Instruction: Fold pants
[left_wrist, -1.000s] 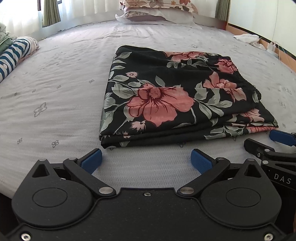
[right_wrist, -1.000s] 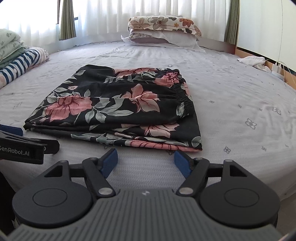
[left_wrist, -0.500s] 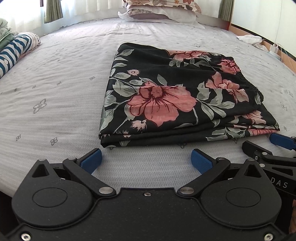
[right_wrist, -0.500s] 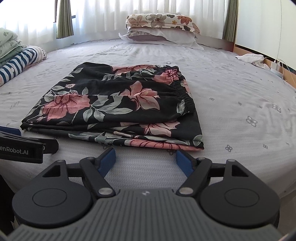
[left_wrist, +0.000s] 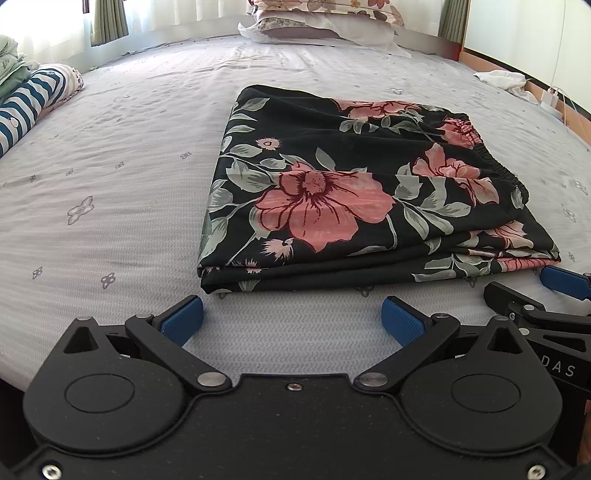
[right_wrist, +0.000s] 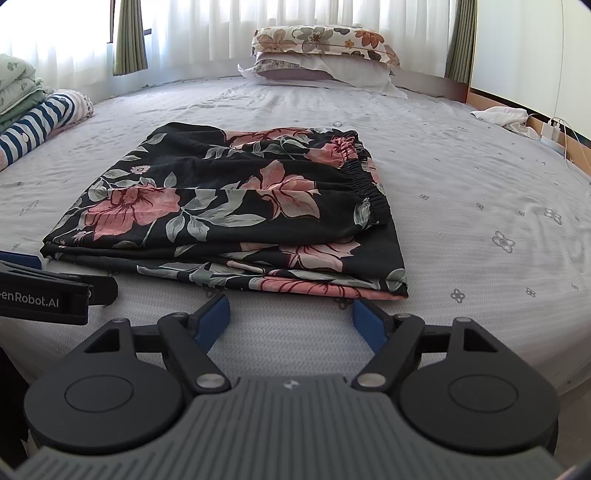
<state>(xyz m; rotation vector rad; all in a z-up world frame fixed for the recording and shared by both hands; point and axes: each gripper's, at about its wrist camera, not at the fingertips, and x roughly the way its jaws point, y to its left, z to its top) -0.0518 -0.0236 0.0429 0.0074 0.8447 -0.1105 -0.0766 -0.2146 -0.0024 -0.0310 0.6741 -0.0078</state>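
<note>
Grey patterned bed (left_wrist: 129, 206), folded floral pants (left_wrist: 343, 192), stacked pillows (right_wrist: 325, 55), striped bundle (right_wrist: 37, 125)

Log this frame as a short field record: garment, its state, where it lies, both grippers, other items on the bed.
garment: floral pants
state: folded into a flat rectangle, elastic waistband on its right side
surface: grey bedsheet
left gripper: open, empty, just short of the pants' near edge
right gripper: open, empty, just short of the near edge
other items: pillows at the far end, striped cloth at left

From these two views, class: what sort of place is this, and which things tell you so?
Most likely a home bedroom: a bed with a patterned sheet, stacked pillows at its head, and curtained windows behind. Folded floral pants lie on it.
</note>
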